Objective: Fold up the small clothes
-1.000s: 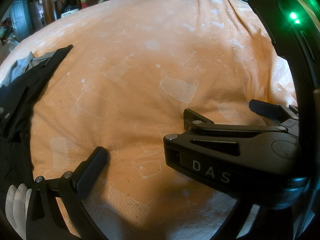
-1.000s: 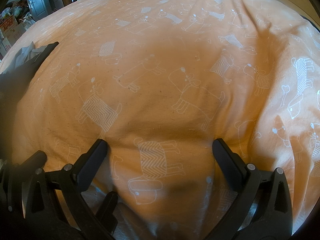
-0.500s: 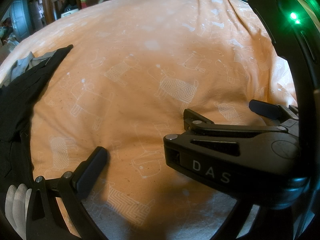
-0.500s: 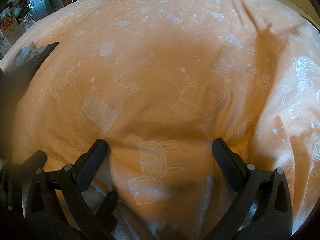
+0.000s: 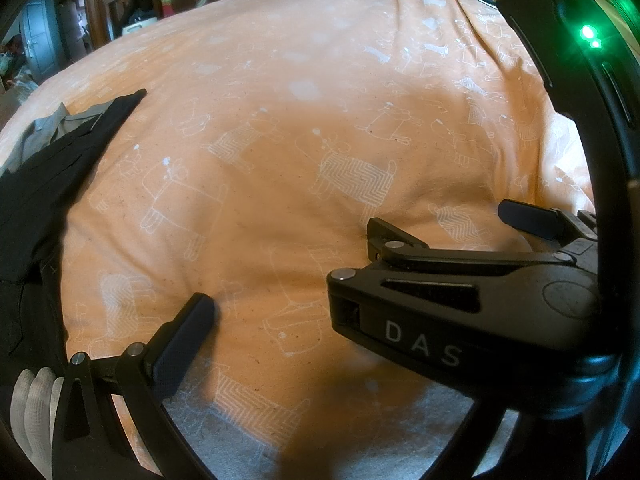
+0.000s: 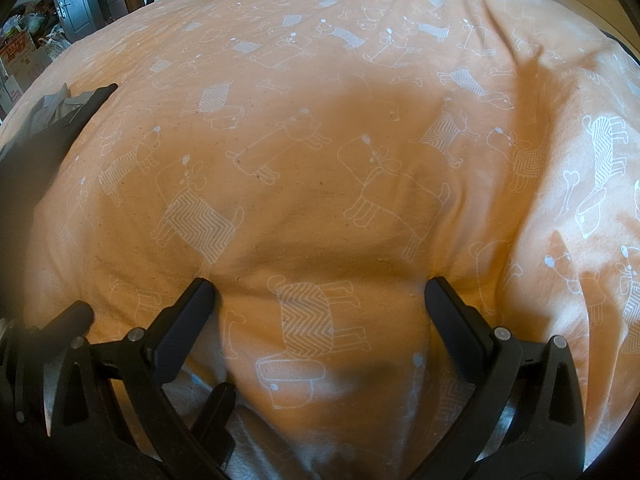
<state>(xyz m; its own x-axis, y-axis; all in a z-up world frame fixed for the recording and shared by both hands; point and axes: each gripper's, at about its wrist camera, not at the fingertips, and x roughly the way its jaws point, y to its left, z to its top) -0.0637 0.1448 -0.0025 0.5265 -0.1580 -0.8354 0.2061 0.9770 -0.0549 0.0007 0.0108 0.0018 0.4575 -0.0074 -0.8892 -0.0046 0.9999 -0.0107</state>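
At far left, ahead of the left claw [image 5: 316, 276], a black garment [image 5: 48, 184] lies flat and matte on the bed [image 5: 280, 92], its pointed corner reaching toward the middle, with a grey garment [image 5: 44, 132] of softer, rumpled cloth tucked under its far edge. A white knitted glove [image 5: 30, 408] on the person's hand shows at the lower left beside the claw's near finger [image 5: 180, 344], a flat black rubbery pad on a hinged plastic arm. The left claw stands released and grips nothing; its other finger is hidden behind the right claw's body, lettered "DAS", which crosses just to its right under a curved black frame with a green light [image 5: 588, 34].

The right claw [image 6: 320, 296] is likewise spread wide and empty, both fingers resting low over the bedspread [image 6: 320, 120], with the dark clothes [image 6: 44, 136] well off to its left.

Compared with a second ago, neither claw has shifted; only the black garment's edge at far left has settled slightly.

The bedspread is a soft orange cotton, gently creased, printed with white outlined dogs, some in zigzag coats. Beyond the bed, a blue-grey door [image 6: 76, 0], wooden furniture and cluttered boxes fill the room's far-left side.
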